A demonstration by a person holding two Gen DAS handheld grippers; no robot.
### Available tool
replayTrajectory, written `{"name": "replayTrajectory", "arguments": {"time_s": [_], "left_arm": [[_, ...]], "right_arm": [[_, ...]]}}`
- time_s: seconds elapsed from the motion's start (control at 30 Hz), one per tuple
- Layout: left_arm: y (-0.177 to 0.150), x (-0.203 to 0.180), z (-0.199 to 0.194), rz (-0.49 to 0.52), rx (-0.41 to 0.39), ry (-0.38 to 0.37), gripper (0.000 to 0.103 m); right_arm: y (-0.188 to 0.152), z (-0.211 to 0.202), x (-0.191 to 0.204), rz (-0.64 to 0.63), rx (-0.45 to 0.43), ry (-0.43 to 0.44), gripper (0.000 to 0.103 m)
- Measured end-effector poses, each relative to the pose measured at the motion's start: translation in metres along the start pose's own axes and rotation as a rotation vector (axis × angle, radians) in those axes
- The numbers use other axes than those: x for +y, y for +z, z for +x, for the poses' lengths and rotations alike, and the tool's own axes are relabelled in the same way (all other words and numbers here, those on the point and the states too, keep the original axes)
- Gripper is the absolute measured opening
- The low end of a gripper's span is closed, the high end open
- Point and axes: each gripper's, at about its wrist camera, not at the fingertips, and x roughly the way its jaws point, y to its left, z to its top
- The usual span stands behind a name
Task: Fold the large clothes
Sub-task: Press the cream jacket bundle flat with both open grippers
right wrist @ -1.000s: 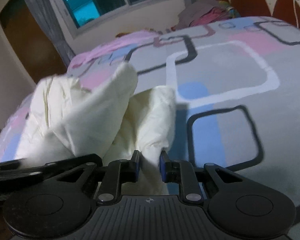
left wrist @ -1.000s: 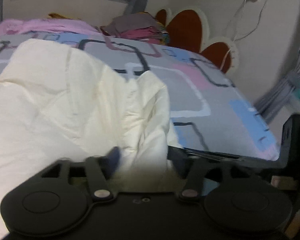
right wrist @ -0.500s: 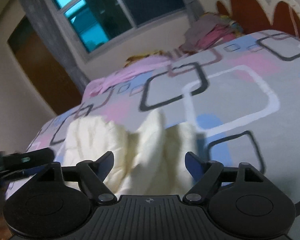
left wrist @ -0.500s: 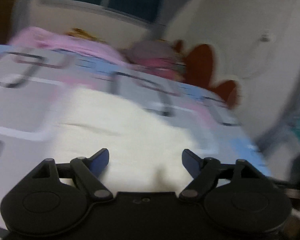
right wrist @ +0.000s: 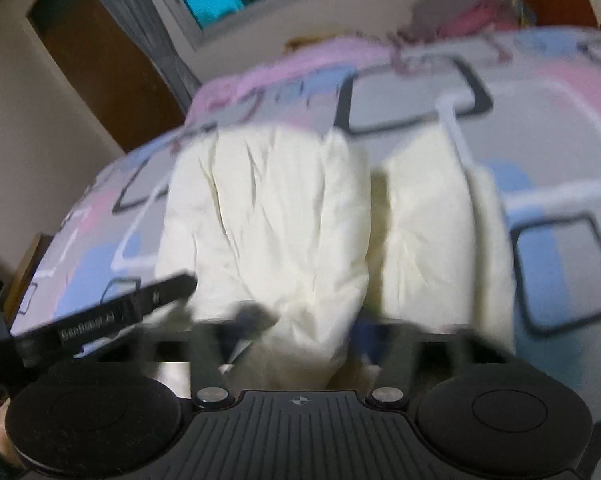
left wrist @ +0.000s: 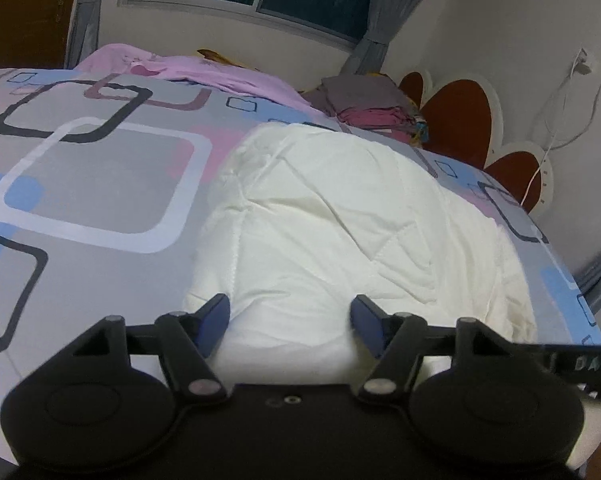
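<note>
Cream, puffy and soft, the quilted garment (left wrist: 340, 216) is lying near the bed's (left wrist: 100, 184) near edge, and I am closing my right gripper (right wrist: 308, 332) on its bulky fold while my left gripper (left wrist: 288, 316) is hanging open, gripping nothing.

Dim indoor light, fisheye bending at the edges; the left view is sharp, the right smeared by motion blur.

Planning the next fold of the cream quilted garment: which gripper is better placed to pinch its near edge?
Probably the right gripper: its jaws, just closing, already straddle a hanging fold of the cream garment. The left gripper stands open above flat fabric, with no fold between its fingers.
</note>
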Motion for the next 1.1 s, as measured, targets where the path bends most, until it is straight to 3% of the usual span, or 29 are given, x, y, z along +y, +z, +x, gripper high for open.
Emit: {"name": "replayTrajectory", "arguments": {"time_s": [0.07, 0.17, 0.3, 0.4, 0.5, 0.63, 0.77, 0.97, 1.1], "left_arm": [[0.001, 0.0, -0.001, 0.008, 0.005, -0.01, 0.066], [0.007, -0.005, 0.002, 0.041, 0.021, -0.048, 0.065], [0.002, -0.023, 0.01, 0.089, 0.036, -0.105, 0.065], [-0.011, -0.037, 0.026, 0.189, 0.035, -0.087, 0.065], [-0.015, -0.041, 0.031, 0.198, 0.047, -0.075, 0.065], [-0.017, -0.044, 0.028, 0.22, 0.046, -0.053, 0.066], [-0.019, -0.046, 0.026, 0.212, 0.033, -0.049, 0.067], [-0.023, -0.05, 0.026, 0.222, 0.015, -0.048, 0.067], [-0.025, -0.047, 0.028, 0.228, 0.004, -0.076, 0.068]], "right_arm": [[-0.001, -0.005, -0.008, 0.015, -0.011, 0.011, 0.019], [0.0, -0.019, -0.011, -0.039, -0.059, -0.062, 0.009], [-0.008, -0.012, -0.034, -0.059, -0.074, -0.189, 0.008], [-0.018, 0.003, -0.061, -0.014, -0.086, -0.184, 0.008], [-0.027, 0.003, -0.073, 0.052, -0.1, -0.164, 0.008], [-0.015, -0.022, -0.063, 0.065, -0.103, -0.177, 0.012], [0.007, -0.047, -0.035, -0.054, -0.236, -0.246, 0.012], [0.027, -0.005, -0.02, -0.157, -0.308, -0.347, 0.012], [0.01, 0.036, -0.038, -0.184, -0.276, -0.413, 0.013]]}}
